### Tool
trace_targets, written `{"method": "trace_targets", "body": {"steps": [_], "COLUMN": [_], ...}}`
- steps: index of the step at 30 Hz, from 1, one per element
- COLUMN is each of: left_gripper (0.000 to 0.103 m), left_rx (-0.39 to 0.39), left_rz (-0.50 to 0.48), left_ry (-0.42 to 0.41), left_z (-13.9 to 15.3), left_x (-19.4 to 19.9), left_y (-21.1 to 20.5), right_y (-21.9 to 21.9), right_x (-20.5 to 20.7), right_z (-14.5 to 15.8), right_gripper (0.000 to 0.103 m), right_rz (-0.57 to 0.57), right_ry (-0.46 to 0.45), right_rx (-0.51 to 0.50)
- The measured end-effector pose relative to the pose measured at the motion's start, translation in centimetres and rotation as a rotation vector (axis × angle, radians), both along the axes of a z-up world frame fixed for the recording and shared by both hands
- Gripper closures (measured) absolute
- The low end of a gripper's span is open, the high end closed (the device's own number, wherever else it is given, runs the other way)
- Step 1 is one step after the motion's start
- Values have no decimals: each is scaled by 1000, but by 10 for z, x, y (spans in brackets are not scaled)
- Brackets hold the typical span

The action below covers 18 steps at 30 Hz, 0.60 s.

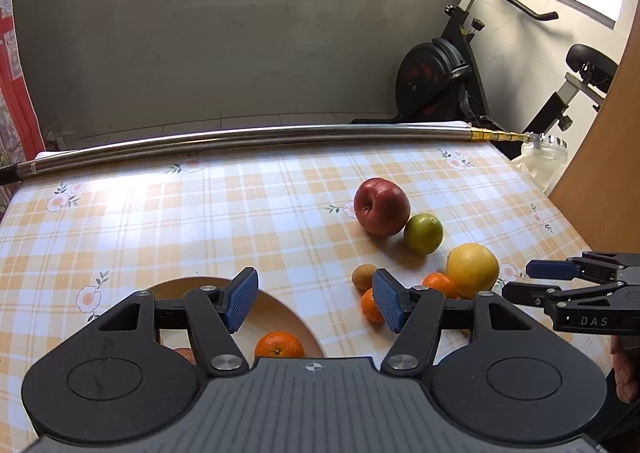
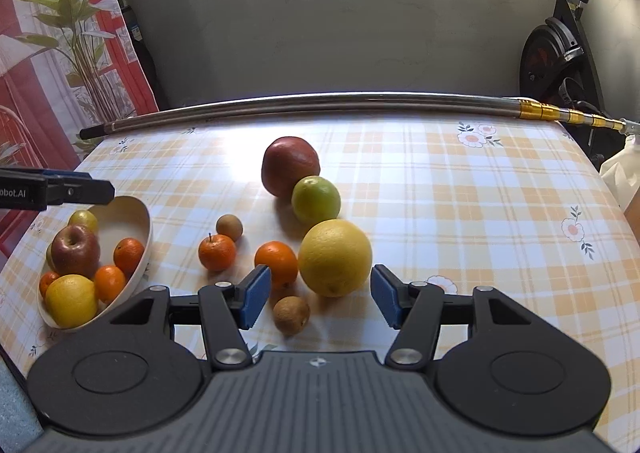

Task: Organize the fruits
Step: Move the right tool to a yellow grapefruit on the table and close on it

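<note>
- left gripper (image 1: 316,299): jaws apart, nothing between the blue pads; low centre of the left wrist view, above the right rim of the bowl (image 1: 288,317)
- right gripper (image 2: 318,299): jaws apart, empty; low centre of the right wrist view, with the big yellow citrus (image 2: 335,257) and a kiwi (image 2: 291,315) showing in the gap; cannot tell any contact
- bowl sits lower left in the right wrist view, on the checked tablecloth (image 2: 460,213); holds a red-green apple (image 2: 75,251), a yellow citrus (image 2: 72,301), several small oranges (image 2: 129,255) and a yellowish fruit at the back (image 2: 83,220)
- loose fruit on the cloth, centre of the frame: large red apple (image 2: 291,167) touching a green lime (image 2: 316,200) just below-right of it; big yellow citrus below the lime
- two mandarins loose: one with a stem (image 2: 217,252), one (image 2: 277,264) just beside the big yellow citrus on its left
- small brown fruit (image 2: 229,228) just above-right of the stemmed mandarin
- kiwi lowest of the loose group, below the second mandarin
- metal pole (image 2: 320,103) lies across the far table edge, gold end at right
- exercise bike (image 1: 460,69) upper right of the left wrist view
</note>
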<state>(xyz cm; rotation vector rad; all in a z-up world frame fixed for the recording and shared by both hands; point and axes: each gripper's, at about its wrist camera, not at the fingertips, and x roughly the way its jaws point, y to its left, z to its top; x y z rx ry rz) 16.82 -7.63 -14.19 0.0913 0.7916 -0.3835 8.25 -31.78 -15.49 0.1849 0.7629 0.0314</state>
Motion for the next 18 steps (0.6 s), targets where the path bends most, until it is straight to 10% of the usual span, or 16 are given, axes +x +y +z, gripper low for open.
{"method": "trace_targets", "body": {"steps": [18], "left_gripper": [38], "left_rx": [5], "left_rz": [33], "left_ry": [74], "left_z": [-21], "left_x": [21], "left_y": [-4], "right_y": [-18], "right_x": [41], "right_z": [-34], "right_gripper": [44], "right_rz": [-13], "right_ry": [51], "right_rx": [94]}}
